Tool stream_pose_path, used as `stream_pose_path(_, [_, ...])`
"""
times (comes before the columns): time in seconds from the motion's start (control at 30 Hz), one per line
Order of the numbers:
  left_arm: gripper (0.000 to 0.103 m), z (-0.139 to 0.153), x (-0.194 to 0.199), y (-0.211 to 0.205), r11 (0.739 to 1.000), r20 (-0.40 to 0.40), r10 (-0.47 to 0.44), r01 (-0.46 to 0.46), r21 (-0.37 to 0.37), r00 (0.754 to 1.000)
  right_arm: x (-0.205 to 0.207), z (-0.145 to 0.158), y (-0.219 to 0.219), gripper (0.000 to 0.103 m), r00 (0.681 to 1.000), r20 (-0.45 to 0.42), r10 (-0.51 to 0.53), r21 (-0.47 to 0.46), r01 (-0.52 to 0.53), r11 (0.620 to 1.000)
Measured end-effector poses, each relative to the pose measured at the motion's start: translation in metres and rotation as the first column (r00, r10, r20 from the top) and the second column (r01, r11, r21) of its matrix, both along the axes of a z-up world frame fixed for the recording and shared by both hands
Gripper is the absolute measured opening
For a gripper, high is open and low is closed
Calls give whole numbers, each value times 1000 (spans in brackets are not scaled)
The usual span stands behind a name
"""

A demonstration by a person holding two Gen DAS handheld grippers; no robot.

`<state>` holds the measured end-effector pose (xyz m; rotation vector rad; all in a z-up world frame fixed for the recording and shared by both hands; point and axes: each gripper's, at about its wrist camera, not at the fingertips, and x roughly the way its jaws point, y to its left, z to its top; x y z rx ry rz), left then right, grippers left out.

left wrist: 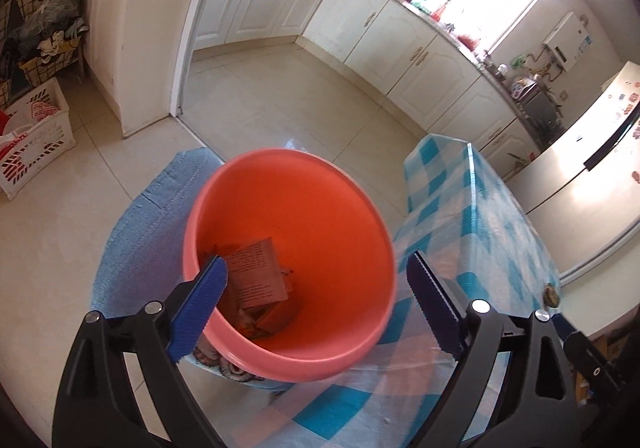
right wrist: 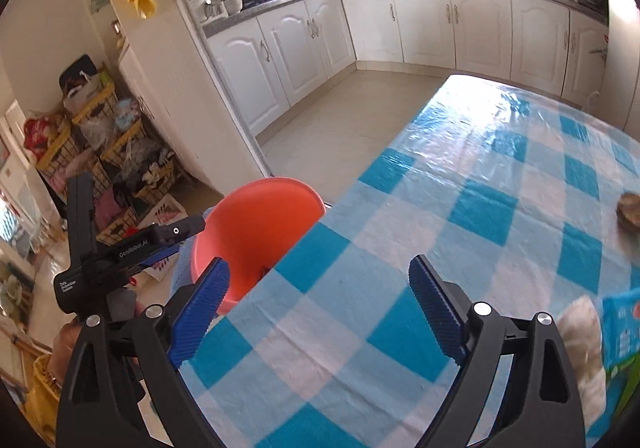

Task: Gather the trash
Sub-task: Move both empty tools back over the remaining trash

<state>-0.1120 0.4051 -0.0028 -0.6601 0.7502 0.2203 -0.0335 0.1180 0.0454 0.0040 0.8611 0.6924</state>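
The orange bin point(left wrist: 292, 264) fills the lower middle of the left wrist view, standing on a blue-covered seat point(left wrist: 148, 232) just beside the edge of the checked tablecloth point(left wrist: 460, 248). That spot looks chosen so that scraps can go from the table straight over the rim without a long reach. Inside the bin, toward its lower left wall, lies a printed paper slip point(left wrist: 256, 272) with some orange wrappers point(left wrist: 276, 320) beneath it, so part of the collecting seems done.

The left gripper point(left wrist: 316, 304) hangs over the bin's mouth, tilted downward, its blue pads point(left wrist: 200, 304) spread wide with nothing between them; one pad overlaps the bin's near rim in the picture, the other stands over the cloth. The wide stance above the opening fits a drop into the bin rather than a grasp.

In the right wrist view the right gripper point(right wrist: 320, 308) hovers over bare tablecloth point(right wrist: 500, 184) at the lower middle of the frame, jaws likewise wide apart and empty. At the lower left the left gripper's black body point(right wrist: 120, 256) shows beside the bin point(right wrist: 256, 224), which sits at the table's left edge.

Trash is left, in my judgement: a crumpled whitish wad point(right wrist: 580, 340) and a blue-green packet point(right wrist: 624, 332) lie at the lower right edge of the frame, and a brownish lump point(right wrist: 630, 210) sits at the right edge further up; blur hides what these are. The right gripper is the nearer one for them
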Motion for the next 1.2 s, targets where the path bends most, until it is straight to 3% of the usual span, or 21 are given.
stream_pose_path(0.23, [96,17,-11,-28,998,63,-57,57,-2,996,-21,-2,-53,91,992,-9,-129,146,129,981])
stream_pose_path(0.5, [96,34,-13,-81,981,50,-191,190,23,980,-41,-1,-107,91,966,15,-259,194,251,948])
stream_pose_path(0.7, [96,44,-15,-115,959,38,-282,282,19,959,-56,-5,-157,92,915,10,-403,214,391,895])
stream_pose_path(1.07, [96,47,-11,-182,900,-53,-433,435,23,900,-79,-26,-256,92,779,-35,-627,222,617,755])
stream_pose_path(1.2, [96,50,-6,-212,867,-75,-494,497,27,866,-83,-30,-277,92,762,-42,-646,226,637,737])
